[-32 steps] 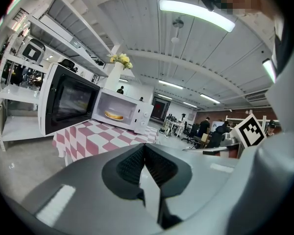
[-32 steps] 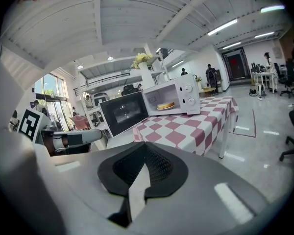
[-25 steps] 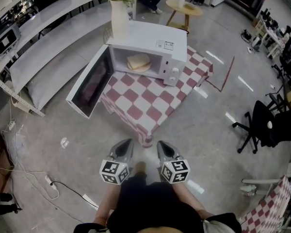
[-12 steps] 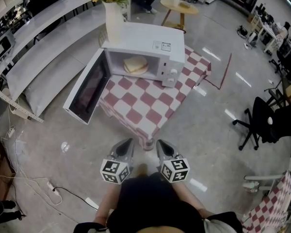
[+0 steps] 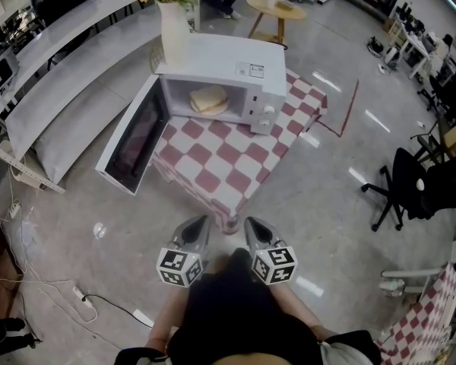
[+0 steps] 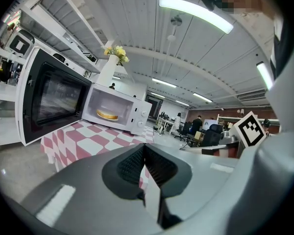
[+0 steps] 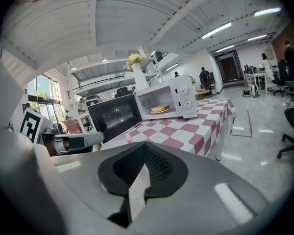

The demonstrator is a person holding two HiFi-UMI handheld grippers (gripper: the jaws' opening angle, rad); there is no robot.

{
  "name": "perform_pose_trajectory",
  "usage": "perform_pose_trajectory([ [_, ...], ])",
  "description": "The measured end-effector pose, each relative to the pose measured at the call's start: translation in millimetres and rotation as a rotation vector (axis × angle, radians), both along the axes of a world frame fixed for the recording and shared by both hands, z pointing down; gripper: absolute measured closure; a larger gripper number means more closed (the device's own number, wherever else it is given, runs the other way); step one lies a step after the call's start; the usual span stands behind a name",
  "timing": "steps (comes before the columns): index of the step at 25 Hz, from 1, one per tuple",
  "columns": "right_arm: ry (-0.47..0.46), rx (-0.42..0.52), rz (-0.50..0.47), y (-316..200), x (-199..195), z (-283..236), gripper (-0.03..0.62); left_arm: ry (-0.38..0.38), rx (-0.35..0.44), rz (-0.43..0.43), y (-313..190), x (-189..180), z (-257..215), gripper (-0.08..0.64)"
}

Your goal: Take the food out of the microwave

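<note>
Pale round bread on a plate (image 5: 208, 99) sits inside white microwave oven (image 5: 235, 63), at far end of red-and-white checked table (image 5: 228, 162). Dark-glass door (image 5: 133, 139) is swung wide open to left. White vase w/ yellow flowers (image 5: 173, 29) stands on top. Left gripper (image 5: 200, 223) & right gripper (image 5: 251, 223) are side by side on near side of table, each w/ jaws pressed together on nothing. Black office chair (image 5: 399, 192) at right.

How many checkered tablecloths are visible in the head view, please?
2. One checkered tablecloth lies under the open microwave; a second tablecloth shows at the lower right edge. More may be hidden out of view.
</note>
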State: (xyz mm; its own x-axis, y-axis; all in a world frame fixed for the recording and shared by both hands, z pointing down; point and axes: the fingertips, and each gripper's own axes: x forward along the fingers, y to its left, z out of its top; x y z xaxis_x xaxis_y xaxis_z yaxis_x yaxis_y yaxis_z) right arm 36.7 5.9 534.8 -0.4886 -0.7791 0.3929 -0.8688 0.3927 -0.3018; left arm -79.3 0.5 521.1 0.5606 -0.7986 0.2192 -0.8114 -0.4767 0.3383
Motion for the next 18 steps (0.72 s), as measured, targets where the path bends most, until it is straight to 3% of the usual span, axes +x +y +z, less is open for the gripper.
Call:
perform_pose_trajectory([
  [18, 0.001, -0.004, 0.023, -13.3, 13.8, 0.5, 0.592, 0.012, -0.007, 0.022, -14.6, 15.4, 0.8, 0.549],
])
